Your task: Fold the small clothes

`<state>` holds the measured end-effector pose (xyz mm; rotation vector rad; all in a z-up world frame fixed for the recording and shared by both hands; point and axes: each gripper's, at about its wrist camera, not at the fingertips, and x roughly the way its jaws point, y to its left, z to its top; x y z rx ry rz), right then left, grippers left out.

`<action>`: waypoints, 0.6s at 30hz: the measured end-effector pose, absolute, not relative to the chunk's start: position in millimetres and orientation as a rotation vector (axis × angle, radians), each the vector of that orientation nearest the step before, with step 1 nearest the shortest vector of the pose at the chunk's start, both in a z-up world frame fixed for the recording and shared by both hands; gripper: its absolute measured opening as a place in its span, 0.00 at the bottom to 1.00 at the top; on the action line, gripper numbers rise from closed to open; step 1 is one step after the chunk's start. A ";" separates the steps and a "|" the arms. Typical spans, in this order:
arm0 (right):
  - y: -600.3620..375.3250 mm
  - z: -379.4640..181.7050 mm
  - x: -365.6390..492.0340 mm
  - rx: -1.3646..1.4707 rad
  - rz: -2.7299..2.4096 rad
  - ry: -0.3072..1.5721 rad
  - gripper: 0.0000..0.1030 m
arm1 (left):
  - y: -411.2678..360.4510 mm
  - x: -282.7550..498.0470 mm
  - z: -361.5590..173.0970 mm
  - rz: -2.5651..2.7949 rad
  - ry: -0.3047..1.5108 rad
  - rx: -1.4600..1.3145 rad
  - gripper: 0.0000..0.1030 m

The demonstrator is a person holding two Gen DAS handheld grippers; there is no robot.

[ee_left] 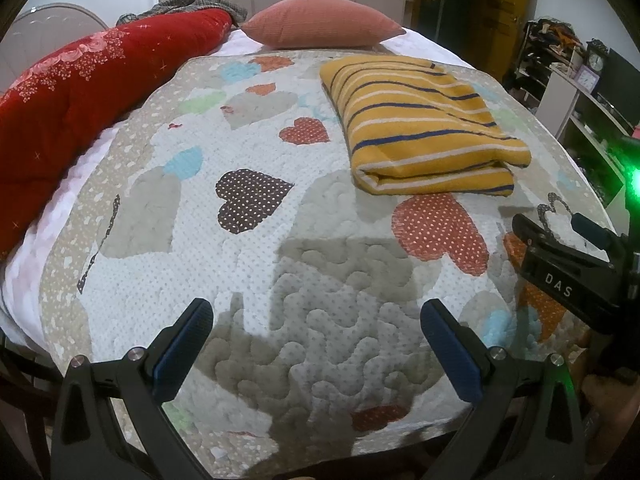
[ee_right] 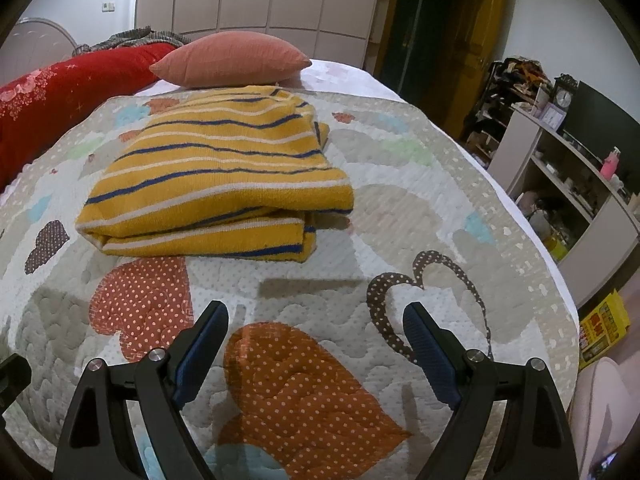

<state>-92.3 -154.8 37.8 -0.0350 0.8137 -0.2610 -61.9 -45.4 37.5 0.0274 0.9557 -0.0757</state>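
Note:
A yellow knit garment with blue and white stripes (ee_left: 424, 124) lies folded in a thick rectangle on the heart-patterned quilt (ee_left: 280, 264). It also shows in the right wrist view (ee_right: 224, 176), ahead and left of centre. My left gripper (ee_left: 316, 312) is open and empty, low over the quilt, well short and left of the garment. My right gripper (ee_right: 316, 316) is open and empty, just short of the garment's near folded edge. The right gripper's body shows at the right edge of the left wrist view (ee_left: 568, 264).
A pink pillow (ee_left: 320, 20) lies beyond the garment. A rolled red blanket (ee_left: 80, 92) runs along the left side. The quilt's edge (ee_right: 556, 300) drops off at right, with shelves (ee_right: 568, 184) and a yellow box (ee_right: 604, 324) beyond.

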 end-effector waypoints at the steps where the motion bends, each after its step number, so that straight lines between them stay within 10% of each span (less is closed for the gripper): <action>1: -154.4 38.6 -93.4 -0.036 -0.262 0.811 0.90 | -45.1 -62.0 37.6 -0.078 0.956 0.025 1.00; 18: -153.7 49.1 -102.9 -0.048 -0.269 0.757 0.90 | -48.2 -66.4 40.9 -0.105 0.954 -0.009 1.00</action>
